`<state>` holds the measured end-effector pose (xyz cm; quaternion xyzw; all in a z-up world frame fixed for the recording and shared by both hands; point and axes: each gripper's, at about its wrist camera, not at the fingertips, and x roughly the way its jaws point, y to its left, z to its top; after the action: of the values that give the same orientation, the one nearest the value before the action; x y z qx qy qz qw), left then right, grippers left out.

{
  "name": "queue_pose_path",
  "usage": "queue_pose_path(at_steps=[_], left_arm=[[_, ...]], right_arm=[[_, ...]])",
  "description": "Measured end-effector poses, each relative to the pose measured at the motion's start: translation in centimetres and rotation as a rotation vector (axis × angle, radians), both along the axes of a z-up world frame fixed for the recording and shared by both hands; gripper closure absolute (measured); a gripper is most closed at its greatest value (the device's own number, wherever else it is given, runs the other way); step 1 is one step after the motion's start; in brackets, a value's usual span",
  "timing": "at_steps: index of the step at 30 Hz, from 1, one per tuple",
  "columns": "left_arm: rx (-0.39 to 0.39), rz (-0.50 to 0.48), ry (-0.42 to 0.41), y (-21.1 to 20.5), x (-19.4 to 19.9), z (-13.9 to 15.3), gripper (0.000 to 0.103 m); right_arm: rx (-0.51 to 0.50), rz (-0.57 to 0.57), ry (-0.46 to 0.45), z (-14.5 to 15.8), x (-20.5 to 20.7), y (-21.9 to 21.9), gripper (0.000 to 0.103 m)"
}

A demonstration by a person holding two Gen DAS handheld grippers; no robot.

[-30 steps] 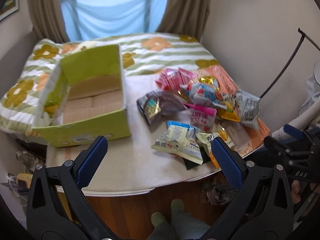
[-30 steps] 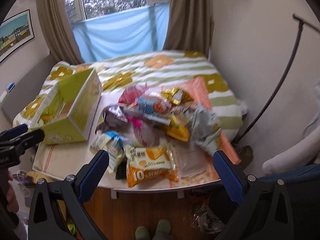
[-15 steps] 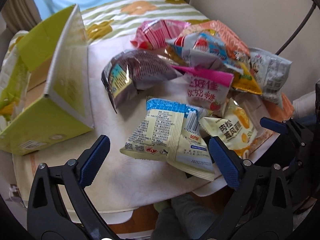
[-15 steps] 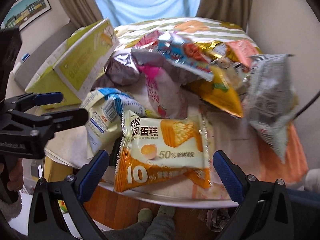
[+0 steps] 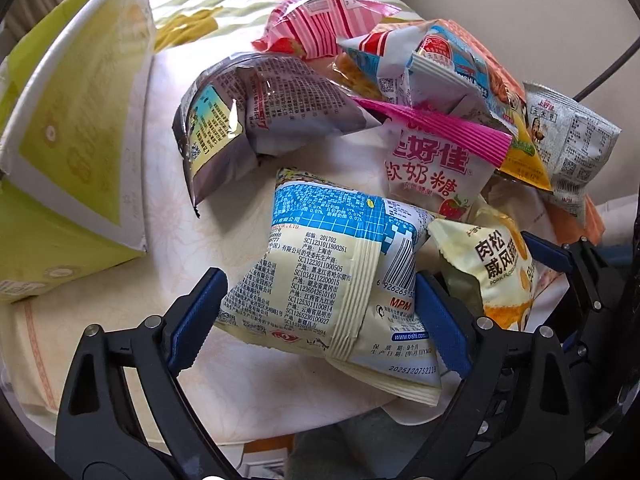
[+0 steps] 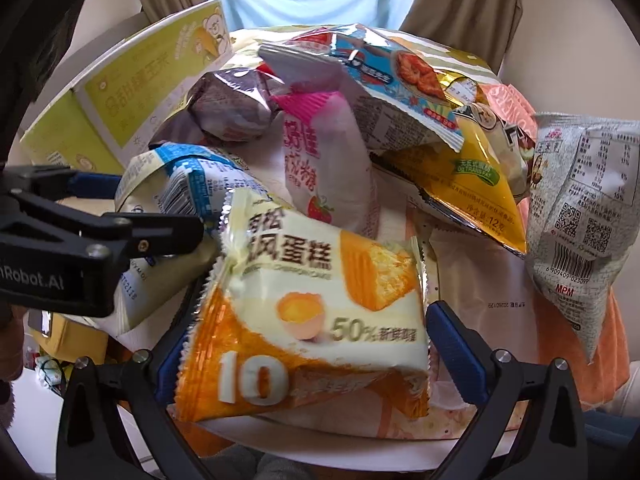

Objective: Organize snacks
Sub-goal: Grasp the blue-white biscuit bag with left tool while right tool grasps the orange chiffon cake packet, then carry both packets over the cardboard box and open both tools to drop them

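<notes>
A heap of snack packets lies on a round table with a cream cloth (image 5: 176, 236). My left gripper (image 5: 320, 284) points down over a cream and blue packet (image 5: 320, 264). Its jaws are closing with the packet between the blue pads, and I see no pad pressing it. My right gripper (image 6: 304, 328) stands open around an orange and cream cake packet (image 6: 320, 280), its left pad partly hidden behind the packet. From the right wrist, the left gripper (image 6: 160, 208) shows beside the cream and blue packet (image 6: 188, 184). An open yellow-green cardboard box (image 5: 80, 120) stands at the left.
Behind lie a purple bag (image 5: 260, 112), a pink candy bag (image 5: 432, 160), a pink striped bag (image 5: 320, 28), a blue and red bag (image 5: 440, 60), a yellow bag (image 6: 472, 184) and a grey-white bag (image 6: 576, 208). A flowered bed, curtains and window are beyond the table.
Both grippers have come down close over the heap. The left jaws have narrowed around the cream and blue packet. The cake packet now sits between the right fingers.
</notes>
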<state>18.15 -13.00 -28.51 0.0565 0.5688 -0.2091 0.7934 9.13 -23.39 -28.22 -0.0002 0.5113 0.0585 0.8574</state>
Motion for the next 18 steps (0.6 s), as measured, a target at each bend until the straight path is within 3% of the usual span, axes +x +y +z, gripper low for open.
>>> queue_pose_path(at_steps=[5,7,10,18], left_arm=[[0.003,-0.017,0.028,-0.5,0.1,-0.5,0.014],[0.019,-0.026,0.060,-0.9,0.0,-1.0,0.017],[0.040,-0.035,0.041,-1.2,-0.4,-1.1,0.021],[0.006,0.013,0.043,-0.1,-0.9,0.0,0.030]], right_arm=[[0.010,0.004,0.005,-0.2,0.2,-0.6,0.000],[0.015,0.006,0.005,-0.1,-0.2,-0.5,0.004],[0.026,0.005,0.003,-0.1,-0.5,-0.5,0.014],[0.049,-0.004,-0.006,0.6,-1.3,-0.8,0.028]])
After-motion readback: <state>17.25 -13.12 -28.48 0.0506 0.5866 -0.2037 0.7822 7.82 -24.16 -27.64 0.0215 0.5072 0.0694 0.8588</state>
